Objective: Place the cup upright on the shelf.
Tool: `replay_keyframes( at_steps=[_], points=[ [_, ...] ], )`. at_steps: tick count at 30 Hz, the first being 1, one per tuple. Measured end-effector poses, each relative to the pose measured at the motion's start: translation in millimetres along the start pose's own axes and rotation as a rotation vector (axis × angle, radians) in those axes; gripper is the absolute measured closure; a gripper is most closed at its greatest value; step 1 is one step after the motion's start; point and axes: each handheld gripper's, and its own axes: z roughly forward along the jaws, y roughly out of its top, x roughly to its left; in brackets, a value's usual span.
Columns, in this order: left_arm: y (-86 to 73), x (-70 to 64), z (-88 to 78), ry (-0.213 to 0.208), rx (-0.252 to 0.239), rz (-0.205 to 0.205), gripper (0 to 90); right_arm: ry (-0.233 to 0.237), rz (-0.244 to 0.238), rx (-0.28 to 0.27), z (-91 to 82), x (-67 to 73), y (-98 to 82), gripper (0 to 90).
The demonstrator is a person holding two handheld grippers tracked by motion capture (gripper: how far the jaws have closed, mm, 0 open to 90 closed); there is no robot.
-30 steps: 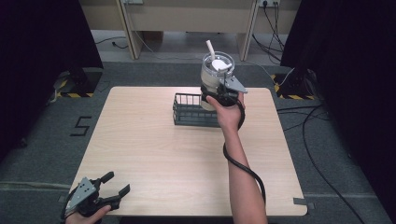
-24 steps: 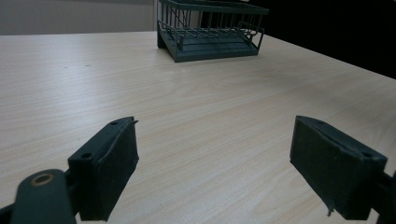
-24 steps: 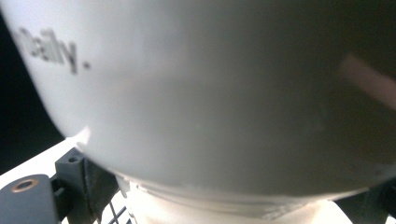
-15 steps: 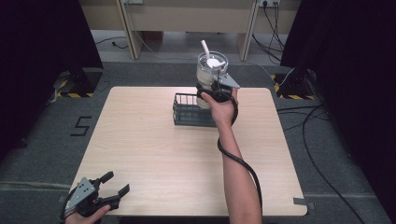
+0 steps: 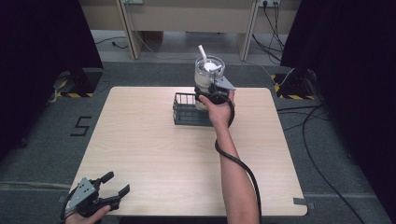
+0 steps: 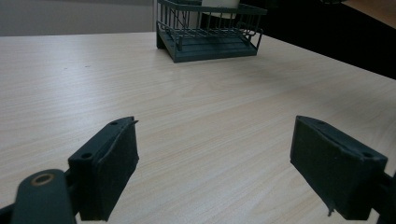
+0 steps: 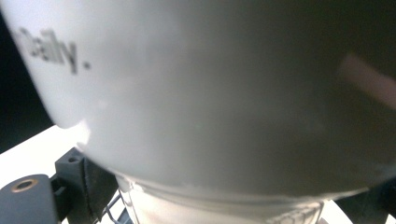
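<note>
The right tool [image 5: 211, 93] gripped a clear lidded plastic cup [image 5: 208, 73] with a white straw, above the dark wire basket [image 5: 189, 109] on the table [image 5: 140, 140]. It probably needed lowering in next. The left tool [image 5: 100, 196] rested open.

A wire basket [image 5: 191, 111] sits toward the far middle of the worktop [image 5: 140, 149]. At its right end, the right hand-held gripper [image 5: 210, 95] holds a cup [image 5: 208, 74] above it. The left hand-held gripper [image 5: 105, 196] sits at the near left corner, well apart.

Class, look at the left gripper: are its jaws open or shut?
Open. The left gripper has its jaws spread wide apart over bare table.
</note>
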Motion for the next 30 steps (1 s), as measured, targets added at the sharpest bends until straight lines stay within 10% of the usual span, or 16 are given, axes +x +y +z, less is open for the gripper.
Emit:
replay_keyframes(
  at_steps=[30],
  points=[
    [0.2,-2.8,0.0,-0.013,0.001,0.013,14.5,-0.014,-0.016,0.011,11.8,3.9,-33.5,6.5]
  ],
)
